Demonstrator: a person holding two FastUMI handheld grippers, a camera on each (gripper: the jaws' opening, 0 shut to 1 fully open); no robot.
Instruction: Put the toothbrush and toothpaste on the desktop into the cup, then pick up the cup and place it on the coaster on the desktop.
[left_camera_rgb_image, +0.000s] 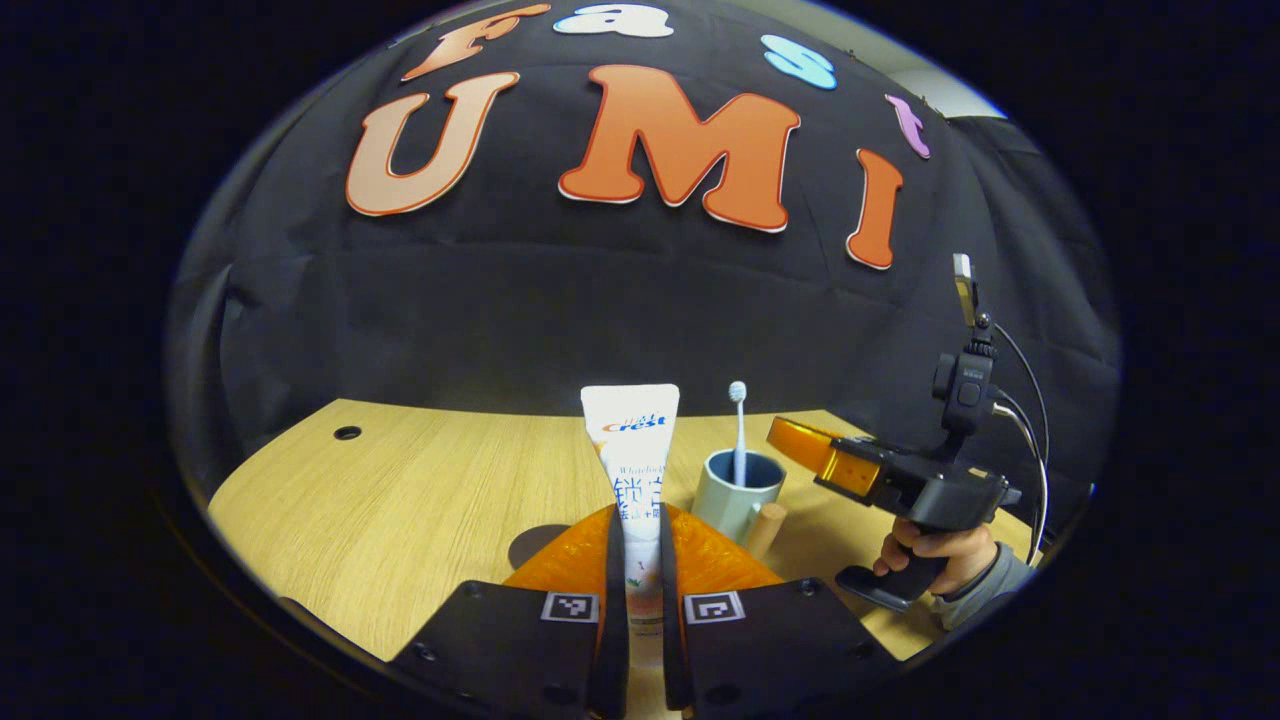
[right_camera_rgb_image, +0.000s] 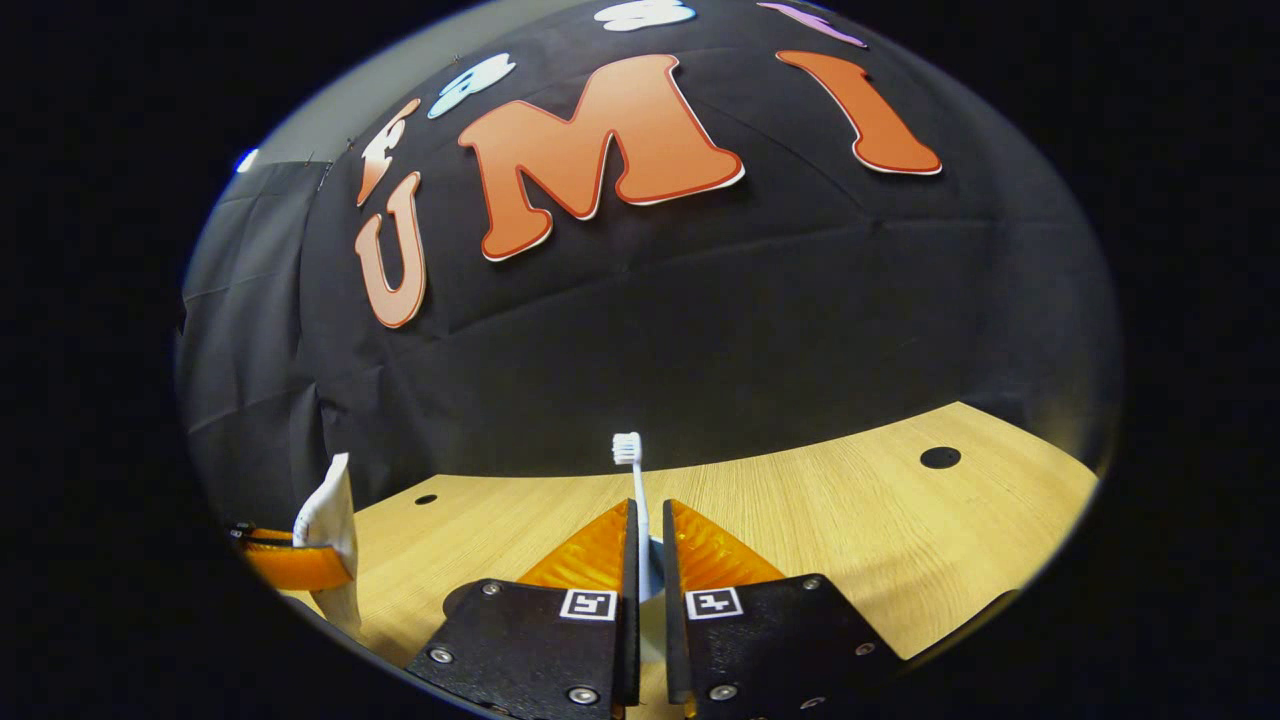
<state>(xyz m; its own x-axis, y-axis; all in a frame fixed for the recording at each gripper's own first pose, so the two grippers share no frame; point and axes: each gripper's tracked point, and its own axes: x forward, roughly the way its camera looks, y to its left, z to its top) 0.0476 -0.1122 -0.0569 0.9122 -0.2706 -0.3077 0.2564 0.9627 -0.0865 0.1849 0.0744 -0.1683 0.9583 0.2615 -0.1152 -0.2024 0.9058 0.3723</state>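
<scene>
Wood-grain desktop (left_camera_rgb_image: 400, 500) lies under both our grippers. Nearest, our left gripper (left_camera_rgb_image: 640, 545) is pinched on the white toothpaste tube (left_camera_rgb_image: 632, 440), which stands upright between its fingers. Just past it to the right sits the pale blue cup (left_camera_rgb_image: 735, 495) with a wooden handle, the white toothbrush (left_camera_rgb_image: 738, 420) standing in it, head up. In the right gripper view, our right gripper (right_camera_rgb_image: 648, 545) has its fingers nearly together around the toothbrush stem; we cannot tell whether they press it. Farther left, a dark round coaster (left_camera_rgb_image: 535, 545) lies partly hidden behind our left fingers.
</scene>
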